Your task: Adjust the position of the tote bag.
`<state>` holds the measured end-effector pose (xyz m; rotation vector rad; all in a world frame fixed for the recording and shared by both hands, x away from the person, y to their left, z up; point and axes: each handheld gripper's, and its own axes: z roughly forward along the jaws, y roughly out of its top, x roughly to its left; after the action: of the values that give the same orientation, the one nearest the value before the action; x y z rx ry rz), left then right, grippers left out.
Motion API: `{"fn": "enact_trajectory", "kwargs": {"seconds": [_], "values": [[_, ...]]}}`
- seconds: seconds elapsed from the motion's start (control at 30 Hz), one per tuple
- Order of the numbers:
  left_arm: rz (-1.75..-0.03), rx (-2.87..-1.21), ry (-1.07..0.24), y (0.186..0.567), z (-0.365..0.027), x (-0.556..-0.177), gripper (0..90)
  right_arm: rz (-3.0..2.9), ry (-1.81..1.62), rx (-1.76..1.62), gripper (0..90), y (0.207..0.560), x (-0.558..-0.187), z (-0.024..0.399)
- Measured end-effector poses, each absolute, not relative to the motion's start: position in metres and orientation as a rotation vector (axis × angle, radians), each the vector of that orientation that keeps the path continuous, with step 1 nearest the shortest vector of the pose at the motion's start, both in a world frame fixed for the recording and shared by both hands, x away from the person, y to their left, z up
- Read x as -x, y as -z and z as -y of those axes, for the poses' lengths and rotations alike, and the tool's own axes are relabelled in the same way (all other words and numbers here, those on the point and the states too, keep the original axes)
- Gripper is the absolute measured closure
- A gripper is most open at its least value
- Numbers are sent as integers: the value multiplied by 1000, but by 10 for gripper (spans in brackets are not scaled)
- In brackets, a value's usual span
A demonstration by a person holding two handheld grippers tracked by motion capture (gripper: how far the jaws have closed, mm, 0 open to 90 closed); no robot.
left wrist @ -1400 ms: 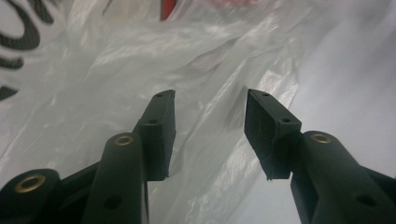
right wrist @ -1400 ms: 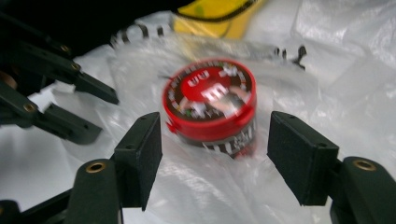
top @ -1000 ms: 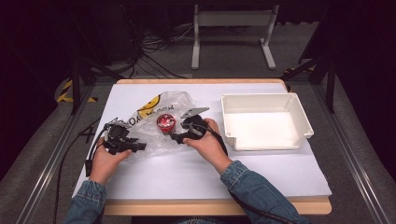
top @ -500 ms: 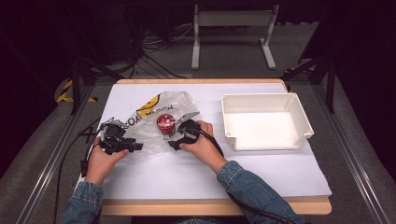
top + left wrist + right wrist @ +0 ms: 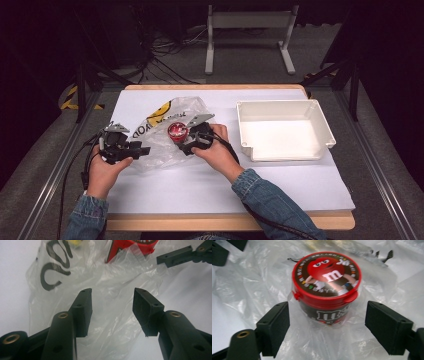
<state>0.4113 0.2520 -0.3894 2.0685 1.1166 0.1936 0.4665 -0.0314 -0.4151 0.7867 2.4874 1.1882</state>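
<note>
My left gripper sits jaws spread over the crinkled clear plastic bag, probably ready to pin it down. On the bag stands the small red-lidded round candy tub; my right gripper brackets it, jaws wide apart, not touching. Far right, the empty white plastic tray waits.

In the left gripper view the red tub is cut off by the top edge, and the bag blurs its lower part. The bag's black lettering runs off the frame and cannot be read. In the right gripper view the tub's base is veiled by plastic film. From above, the tub's lid print is too small to make out.
</note>
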Motion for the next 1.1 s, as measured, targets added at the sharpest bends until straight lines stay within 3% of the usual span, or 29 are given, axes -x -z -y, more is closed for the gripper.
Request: {"fn": "enact_trajectory", "kwargs": {"seconds": [0.9,1.1], "values": [[-1109,-2078,-172,393,-250,-418,514,-2438,-1209,-746,112,447,-490,-1],[-1111,-2072,-173,393,-252,-418,513,-2398,-1257,-746,148,445,-488,-2]]}}
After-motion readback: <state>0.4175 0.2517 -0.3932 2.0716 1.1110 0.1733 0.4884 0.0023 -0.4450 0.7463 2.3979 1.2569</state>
